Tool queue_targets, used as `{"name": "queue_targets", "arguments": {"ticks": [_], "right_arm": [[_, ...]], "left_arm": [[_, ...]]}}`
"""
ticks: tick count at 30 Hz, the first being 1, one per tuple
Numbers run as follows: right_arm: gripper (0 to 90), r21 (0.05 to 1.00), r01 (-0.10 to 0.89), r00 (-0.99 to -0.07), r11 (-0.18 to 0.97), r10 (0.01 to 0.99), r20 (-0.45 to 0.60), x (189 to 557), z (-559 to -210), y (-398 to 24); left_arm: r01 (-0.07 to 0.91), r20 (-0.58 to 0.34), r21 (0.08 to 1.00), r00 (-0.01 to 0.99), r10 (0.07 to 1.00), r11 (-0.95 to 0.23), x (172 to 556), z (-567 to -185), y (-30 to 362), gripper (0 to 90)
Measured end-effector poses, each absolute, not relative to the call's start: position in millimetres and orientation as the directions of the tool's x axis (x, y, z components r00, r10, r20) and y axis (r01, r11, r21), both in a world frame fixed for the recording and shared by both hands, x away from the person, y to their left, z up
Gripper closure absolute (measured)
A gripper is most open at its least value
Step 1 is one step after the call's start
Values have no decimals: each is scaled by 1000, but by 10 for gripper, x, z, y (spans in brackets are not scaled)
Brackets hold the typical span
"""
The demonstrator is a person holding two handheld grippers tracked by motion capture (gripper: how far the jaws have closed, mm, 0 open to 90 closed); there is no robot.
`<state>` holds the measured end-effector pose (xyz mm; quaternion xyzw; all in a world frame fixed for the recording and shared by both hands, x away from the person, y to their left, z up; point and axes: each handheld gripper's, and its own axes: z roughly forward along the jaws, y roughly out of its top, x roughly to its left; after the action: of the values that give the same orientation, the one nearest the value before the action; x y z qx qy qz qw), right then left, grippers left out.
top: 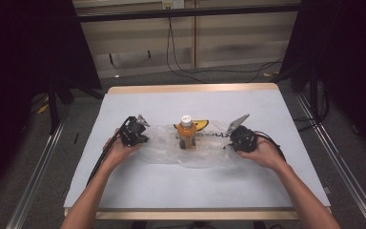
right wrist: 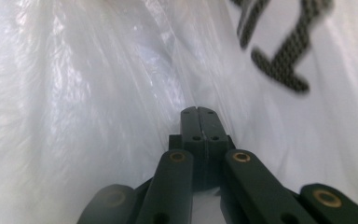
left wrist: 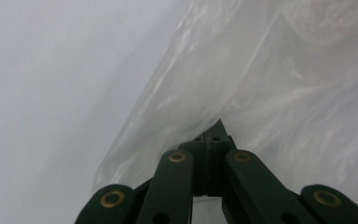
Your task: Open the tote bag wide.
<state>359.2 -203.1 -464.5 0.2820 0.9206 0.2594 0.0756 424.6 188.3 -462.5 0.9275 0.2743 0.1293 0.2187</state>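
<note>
A clear plastic bag (top: 164, 149) lies crumpled across the middle of the white table (top: 171, 183). An orange bottle (top: 186, 135) with a white cap stands upright at the bag's middle; whether it is inside the film I cannot tell. My left gripper (top: 144, 139) is at the bag's left edge. Its jaws are pressed together with the film (left wrist: 284, 93) drawn to a point at the tips (left wrist: 213, 135). My right gripper (top: 229, 143) is at the bag's right edge, jaws together (right wrist: 198, 116), folds of film (right wrist: 98, 93) converging on them. Black lettering (right wrist: 279, 60) is printed on the bag.
A yellow patch (top: 201, 125) shows behind the bottle, at the bag's back edge. The table has a wooden rim (top: 190, 88) at the back. Dark stands (top: 57, 95) and metal rails (top: 38, 167) flank the table, and cables (top: 209, 71) run on the floor beyond.
</note>
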Motion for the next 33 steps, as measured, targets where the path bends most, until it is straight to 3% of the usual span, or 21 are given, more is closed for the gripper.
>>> {"name": "queue_targets", "arguments": {"ticks": [2, 5, 9, 18, 20, 25, 28, 33], "right_arm": [[900, 518, 479, -827, 708, 563, -5, 3536, -4641, -2094], [900, 523, 487, -820, 700, 572, -2, 3486, -4644, -2145], [900, 535, 508, -809, 675, 588, 27, 3548, -4633, -2071], [900, 636, 434, -843, 639, 537, 36, 3794, -4349, -1678], [900, 631, 431, -849, 645, 527, 40, 3850, -4301, -1575], [900, 598, 442, -856, 669, 513, 59, 4031, -4283, -1374], [900, 565, 469, -852, 679, 517, 85, 4145, -4358, -1291], [900, 510, 512, -836, 691, 537, 111, 4341, -4555, -1207]], "left_arm": [[456, 118, 471, 816, 566, -755, 4229, -4615, 1957, 900], [486, 47, 526, 802, 595, -697, 4171, -4638, 2046, 900], [464, -13, 589, 824, 566, -662, 4033, -4600, 2064, 900], [296, 32, 685, 901, 434, -666, 3644, -4136, 1774, 900], [258, 40, 660, 926, 376, -706, 3622, -4122, 1605, 900], [271, 35, 640, 925, 379, -719, 3817, -4287, 1252, 900], [328, -13, 619, 913, 409, -713, 3952, -4424, 1165, 900], [316, -31, 572, 931, 364, -757, 3864, -4657, 1159, 900]]}}
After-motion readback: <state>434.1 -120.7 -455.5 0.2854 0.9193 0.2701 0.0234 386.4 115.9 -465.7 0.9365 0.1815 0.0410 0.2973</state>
